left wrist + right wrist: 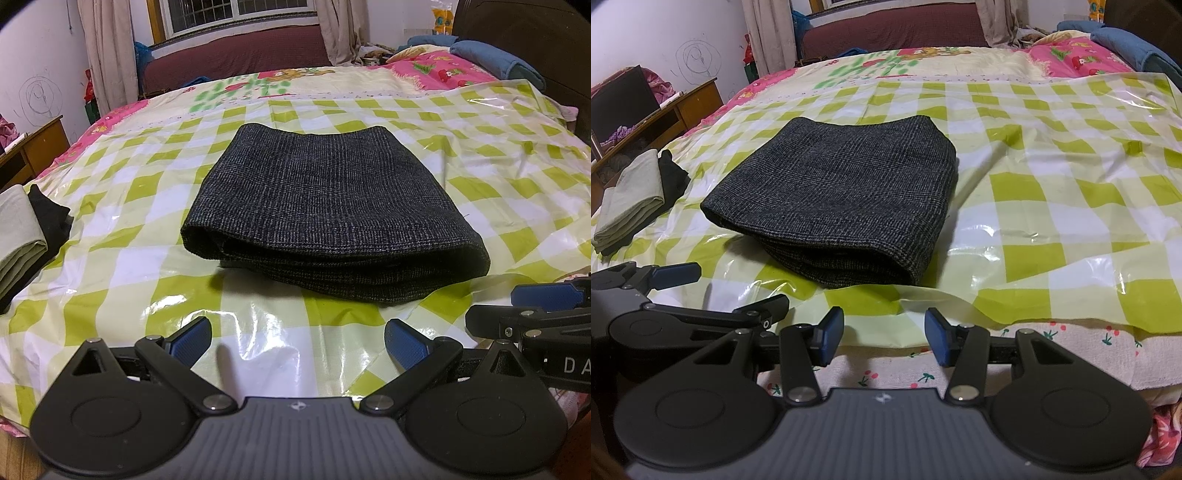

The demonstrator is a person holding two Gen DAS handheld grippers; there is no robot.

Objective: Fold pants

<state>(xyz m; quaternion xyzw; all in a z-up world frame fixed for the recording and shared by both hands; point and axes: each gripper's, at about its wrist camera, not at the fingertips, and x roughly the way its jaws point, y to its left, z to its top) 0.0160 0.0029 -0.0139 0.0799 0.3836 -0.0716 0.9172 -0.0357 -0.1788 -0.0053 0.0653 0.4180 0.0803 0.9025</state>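
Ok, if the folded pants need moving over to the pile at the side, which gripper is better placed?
Left, probably. The left gripper faces the pants and is nearer the pile. The right gripper sits off their right end. Both are open and empty.

The folded pants (328, 206) are dark charcoal with a fine grey check. Under them the plastic sheet (498, 177) has lime-green and white squares. The bedspread (439, 70) is pink and cream with cartoon prints. Near the sheet's left edge lie grey-green cloth (631, 195) and black cloth (674, 177). The gripper pads (831, 334) are blue.
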